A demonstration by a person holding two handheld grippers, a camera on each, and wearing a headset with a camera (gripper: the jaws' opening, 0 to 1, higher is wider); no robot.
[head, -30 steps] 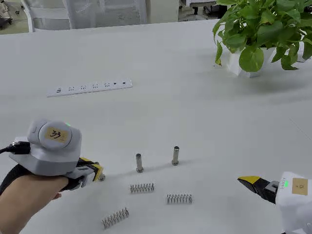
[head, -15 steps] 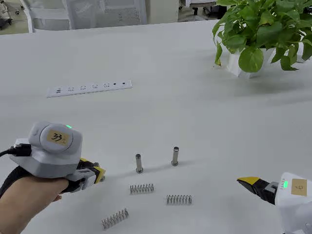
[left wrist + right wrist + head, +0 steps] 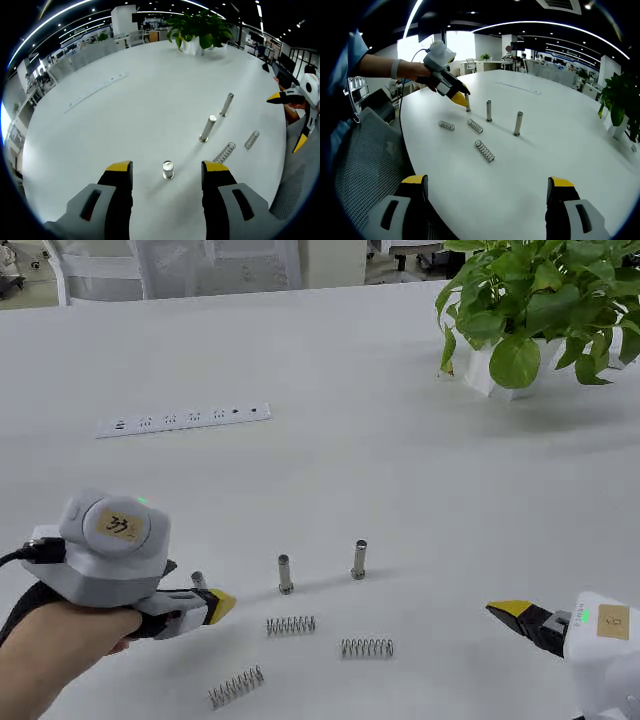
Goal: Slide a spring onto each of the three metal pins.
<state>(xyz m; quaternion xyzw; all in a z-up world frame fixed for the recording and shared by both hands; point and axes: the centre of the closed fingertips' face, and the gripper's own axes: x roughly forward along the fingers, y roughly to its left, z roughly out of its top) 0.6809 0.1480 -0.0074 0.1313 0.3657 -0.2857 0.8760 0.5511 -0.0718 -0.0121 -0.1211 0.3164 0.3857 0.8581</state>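
Centre the wide-apart left tongs [image 3: 213, 606] on the short upright metal pin [image 3: 168, 169], clamp low; bring the right tongs [image 3: 488, 181], also apart, to the nearest coiled steel spring [image 3: 367, 647].

Shiny metal pins [image 3: 285, 575] and wire springs [image 3: 291, 625] — matt white table [image 3: 400, 470].

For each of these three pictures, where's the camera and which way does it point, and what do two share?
Head view: on the person's head, looking forward and down at the table; a hand with the left claw and the right claw show.
Left gripper view: on the left claw, looking along its open jaws at a pin between them.
Right gripper view: on the right claw, facing the left claw and its hand across the table.
Shared: all three show that pin and the springs.
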